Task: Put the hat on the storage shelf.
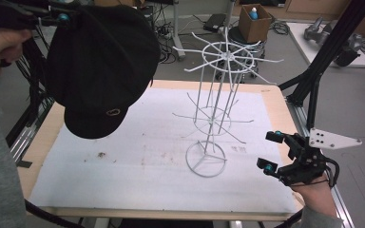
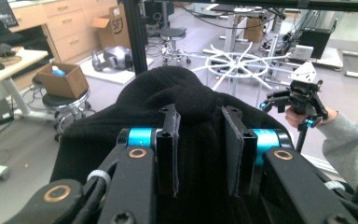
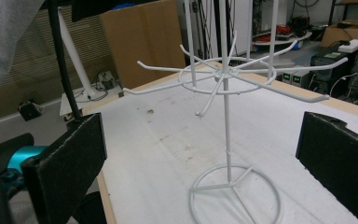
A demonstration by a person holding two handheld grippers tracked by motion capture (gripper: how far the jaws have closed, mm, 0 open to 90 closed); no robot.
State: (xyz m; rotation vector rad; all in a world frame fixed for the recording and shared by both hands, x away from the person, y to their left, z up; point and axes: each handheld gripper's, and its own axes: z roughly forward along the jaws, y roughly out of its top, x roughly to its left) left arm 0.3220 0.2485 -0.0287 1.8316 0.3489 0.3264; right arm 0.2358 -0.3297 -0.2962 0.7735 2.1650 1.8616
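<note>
A lab or research workshop, clearly: black metal frame struts (image 1: 324,57) rise beside the wooden table with its white foam sheet (image 1: 161,156), loose cables (image 1: 168,28) trail over the grey floor, an open brown cardboard box (image 2: 61,80) sits on a round stool, pale wooden drawer cabinets (image 2: 70,32) line the wall, and electronic units (image 3: 328,58) sit beyond.

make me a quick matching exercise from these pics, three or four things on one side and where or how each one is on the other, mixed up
Things:
1. black cap
2. white wire rack
3. right hand-held gripper
4. cardboard box

States or places:
a. jaws open, at the table's right edge
b. on a stool behind the table, a blue-capped bottle inside
c. stands upright on the white mat
d. held up off the table, clamped in the left hand-held gripper

Pairs: 1-d, 2-c, 3-a, 4-b
</note>
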